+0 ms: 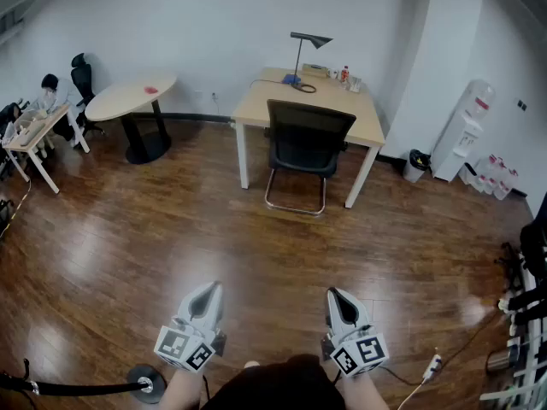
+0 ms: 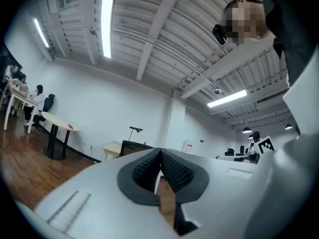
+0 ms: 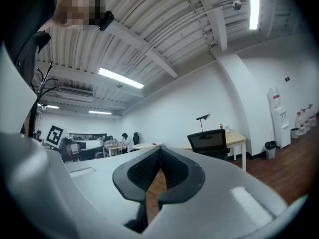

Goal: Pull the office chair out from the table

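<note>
Where the chair [image 1: 308, 139] stands: pushed in at the near edge of the surface [image 1: 256, 101], black mesh back toward the camera, seat under the top, metal sled base on the floor [image 1: 214, 229] between the white legs.
Surface: light wood top on white legs, set against the far wall; a lamp [image 1: 303, 54] and a few small items, too small to tell, stand along its back edge.
Left hand-held gripper [image 1: 208, 290]: low in the head view, left of centre, held level with its tips toward the chair; jaws closed, ribbed pads meeting at the tip, nothing between them.
Right hand-held gripper [image 1: 335, 295]: beside the left one and apart from it, also level and aimed ahead; jaws closed tip to tip, empty.
Chair relative to the hand-held grippers: well apart, straight ahead across open floor, touched by neither.
Left gripper view: the chair's dark back shows just left of the jaw tips, in the distance.
Right gripper view: the chair shows right of the jaw tips, against the surface.
Surroundings: a round table [image 1: 128, 96] left of the surface; a water dispenser [image 1: 466, 131] and a bin [image 1: 416, 165] to its right; a seated person [image 1: 47, 88] at far left.
</note>
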Motion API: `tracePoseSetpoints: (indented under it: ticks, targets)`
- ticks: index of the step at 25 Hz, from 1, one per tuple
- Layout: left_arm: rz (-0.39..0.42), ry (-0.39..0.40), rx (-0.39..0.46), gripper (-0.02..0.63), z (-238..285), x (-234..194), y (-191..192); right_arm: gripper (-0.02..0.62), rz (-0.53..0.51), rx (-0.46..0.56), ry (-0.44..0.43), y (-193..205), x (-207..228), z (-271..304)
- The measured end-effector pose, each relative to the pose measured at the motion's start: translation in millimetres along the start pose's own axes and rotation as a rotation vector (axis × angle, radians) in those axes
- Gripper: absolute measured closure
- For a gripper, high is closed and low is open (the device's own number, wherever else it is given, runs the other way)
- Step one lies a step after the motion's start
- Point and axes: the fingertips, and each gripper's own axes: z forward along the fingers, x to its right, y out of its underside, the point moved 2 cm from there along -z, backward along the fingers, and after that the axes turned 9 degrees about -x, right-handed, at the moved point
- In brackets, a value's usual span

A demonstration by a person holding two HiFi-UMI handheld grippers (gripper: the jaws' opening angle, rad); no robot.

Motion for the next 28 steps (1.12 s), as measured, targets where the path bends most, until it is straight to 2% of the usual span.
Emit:
tracePoseSetpoints:
  ticks: [7, 11, 20, 28]
  targets:
    - [0.010, -0.003, -0.010, 0.604, 13, -19, -2, 0.581, 0.008, 0.023, 0.018, -6, 9, 16]
    - [0.016, -0.022, -0.013, 0.603, 34, -22, -3, 0.581, 0.029, 0.043, -0.010, -9, 26, 36]
    - [0.077, -0.043, 0.040, 0.603, 128, -18, -27, 0.581, 0.004, 0.083, -0.076, -41, 106, 98]
    - [0.110, -0.046, 0.054, 0.604, 207, -4, -37, 0.581, -0.027, 0.094, -0.057, -67, 171, 115]
